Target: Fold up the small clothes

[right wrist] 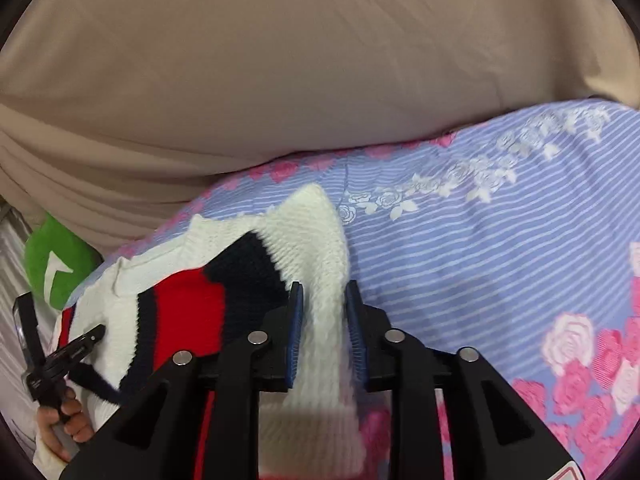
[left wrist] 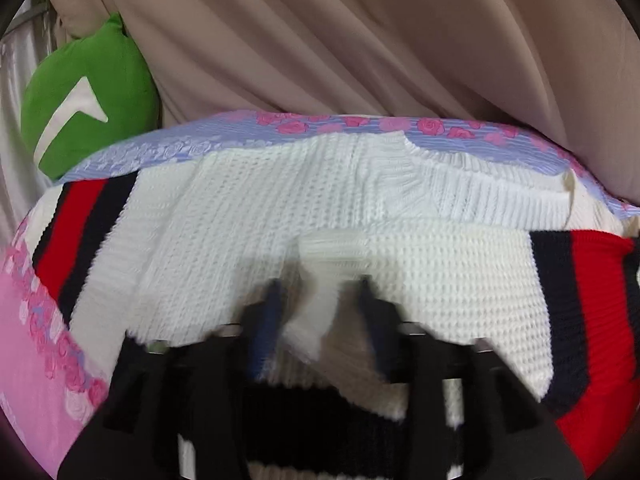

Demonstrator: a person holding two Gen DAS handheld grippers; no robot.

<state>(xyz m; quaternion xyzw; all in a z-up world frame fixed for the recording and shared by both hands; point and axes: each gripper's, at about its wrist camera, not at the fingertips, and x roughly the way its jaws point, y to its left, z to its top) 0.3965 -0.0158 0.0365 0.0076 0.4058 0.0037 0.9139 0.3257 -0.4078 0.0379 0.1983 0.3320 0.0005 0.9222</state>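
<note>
A small white knit sweater point(left wrist: 280, 216) with red and navy stripes lies on a floral bedsheet point(left wrist: 168, 152). In the left wrist view my left gripper point(left wrist: 320, 292) has its blue-padded fingers apart around a raised white fold of the sweater, blurred by motion. In the right wrist view my right gripper point(right wrist: 323, 300) is closed on a white edge of the sweater point(right wrist: 316, 248), with the striped sleeve point(right wrist: 192, 300) folded over to its left. The left gripper point(right wrist: 76, 348) shows at the far left of that view, held by a hand.
A beige quilt point(left wrist: 360, 40) is heaped behind the sweater; it also shows in the right wrist view point(right wrist: 280, 60). A green plush cushion point(left wrist: 88, 96) sits at the back left. Blue-striped and pink rose sheet point(right wrist: 500, 240) spreads to the right.
</note>
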